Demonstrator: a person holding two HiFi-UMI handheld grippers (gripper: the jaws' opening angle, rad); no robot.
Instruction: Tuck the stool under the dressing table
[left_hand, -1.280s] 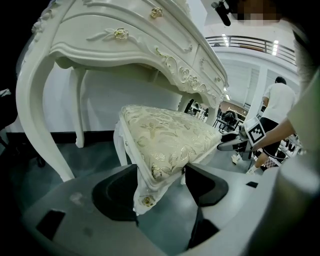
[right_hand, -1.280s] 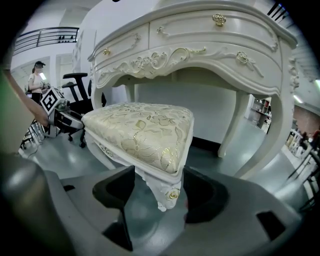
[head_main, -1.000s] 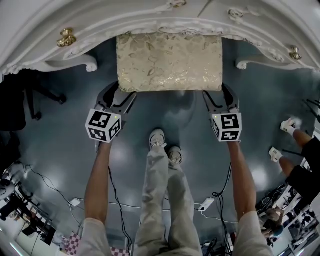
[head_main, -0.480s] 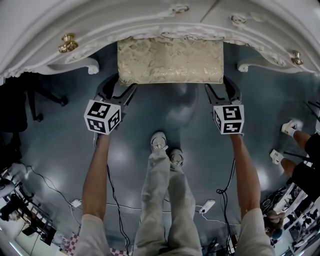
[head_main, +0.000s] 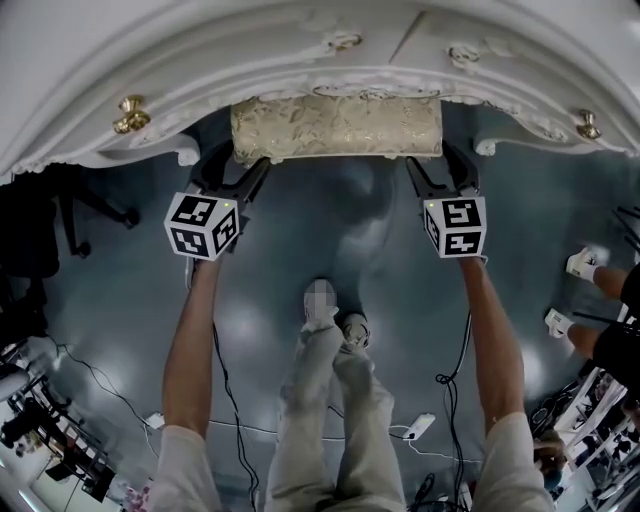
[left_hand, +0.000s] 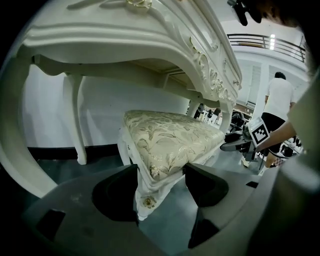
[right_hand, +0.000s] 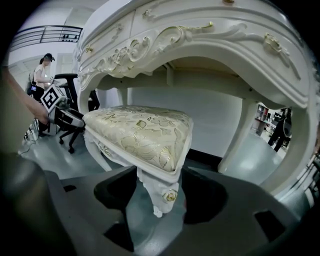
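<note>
Overhead, from the head view, the stool (head_main: 335, 127) sits mostly beneath the white dressing table (head_main: 250, 50), with only a strip of its gold-patterned cushion showing past the carved front edge. The left hand-held gripper (head_main: 238, 168) meets the stool's near left corner and the right hand-held gripper (head_main: 440, 168) its near right corner. The person's arms reach forward over the grey floor (head_main: 120, 280).

Next, in the left gripper view, the left hand-held gripper (left_hand: 161, 175) has its jaws set moderately wide, one against each side of the stool's (left_hand: 170, 135) corner. The white leg with its gold rosette (left_hand: 147, 201) hangs in the gap. The dressing table (left_hand: 125, 40) arches above the seat.

Lastly, in the right gripper view, the right hand-held gripper (right_hand: 160, 177) clasps the opposite corner the same way, with its jaws pressed to the stool's (right_hand: 140, 132) frame either side of a rosette-trimmed leg (right_hand: 170, 196). The dressing table (right_hand: 200, 40) spans overhead.
</note>
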